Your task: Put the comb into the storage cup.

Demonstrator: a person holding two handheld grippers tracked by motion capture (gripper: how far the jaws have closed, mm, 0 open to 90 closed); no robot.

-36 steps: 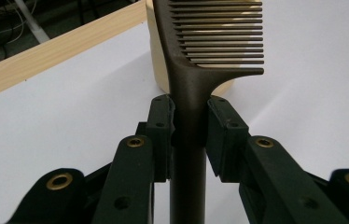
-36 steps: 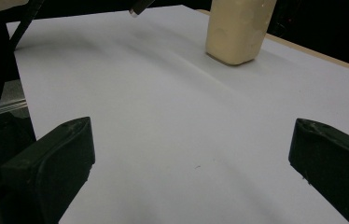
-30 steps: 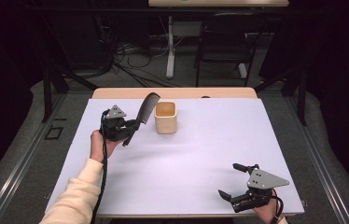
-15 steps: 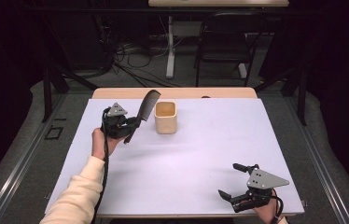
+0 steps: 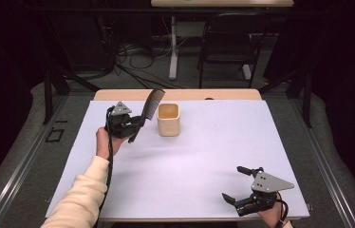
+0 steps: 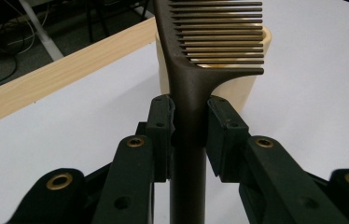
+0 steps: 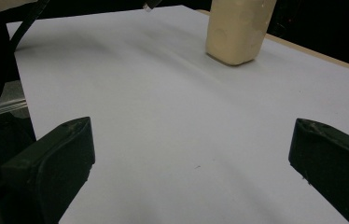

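overhead, left to right across the white table [image 5: 180, 161]:
left edge: the person's sleeve [image 5: 78, 199] comes in from the near left corner; a bare strip of white runs along that side.
left gripper: the left gripper [image 5: 130, 127] is raised over the far left part, its jaws pinching the handle of a dark comb [image 5: 151, 108].
comb: it tilts up and to the right, teeth end just beside the beige cup [image 5: 168, 119]; in the left gripper view the teeth cross in front of the cup's rim.
cup: upright, near the wooden far edge [image 5: 175, 94]; the one thing standing on the sheet.
middle: wide, bare white surface from the cup down to the near edge.
right gripper: the right gripper [image 5: 242, 186] sits low at the near right corner, jaws spread wide, nothing between them.
beyond: chair [image 5: 228, 45], table legs and floor cables in the dark.
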